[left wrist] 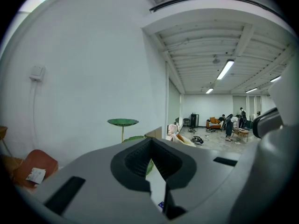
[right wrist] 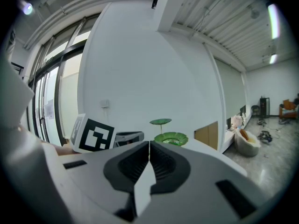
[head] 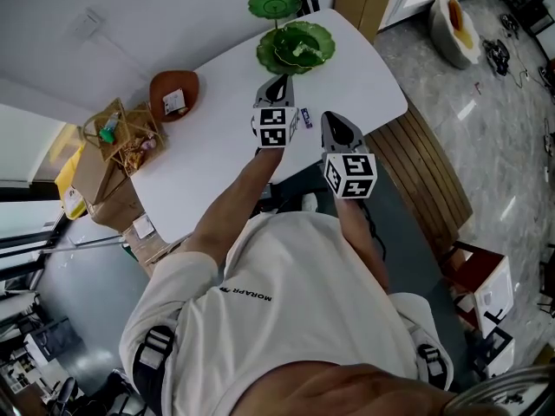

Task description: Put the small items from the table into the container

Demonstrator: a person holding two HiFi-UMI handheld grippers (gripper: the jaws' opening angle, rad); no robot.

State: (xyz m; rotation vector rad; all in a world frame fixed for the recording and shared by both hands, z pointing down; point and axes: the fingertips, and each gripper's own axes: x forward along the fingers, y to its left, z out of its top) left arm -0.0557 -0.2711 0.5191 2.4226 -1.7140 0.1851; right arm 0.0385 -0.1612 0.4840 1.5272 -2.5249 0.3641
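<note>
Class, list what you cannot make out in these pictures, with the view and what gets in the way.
Small bluish item: head view, too small to identify; left gripper view, mostly behind the jaws.
Card in brown bowl: head view, print too small.
Green bowl, contents: head view, too small.
Table, near edge: head view, under the person's arms.

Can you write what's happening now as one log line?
left gripper: shut, empty | right gripper: shut, empty | purple item: on table

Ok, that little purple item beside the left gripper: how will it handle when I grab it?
The purple item looks tiny and flat, so it is probably very light; a nudge may skid it across the smooth white table. Lying flush, it could be hard to pinch cleanly.
</note>
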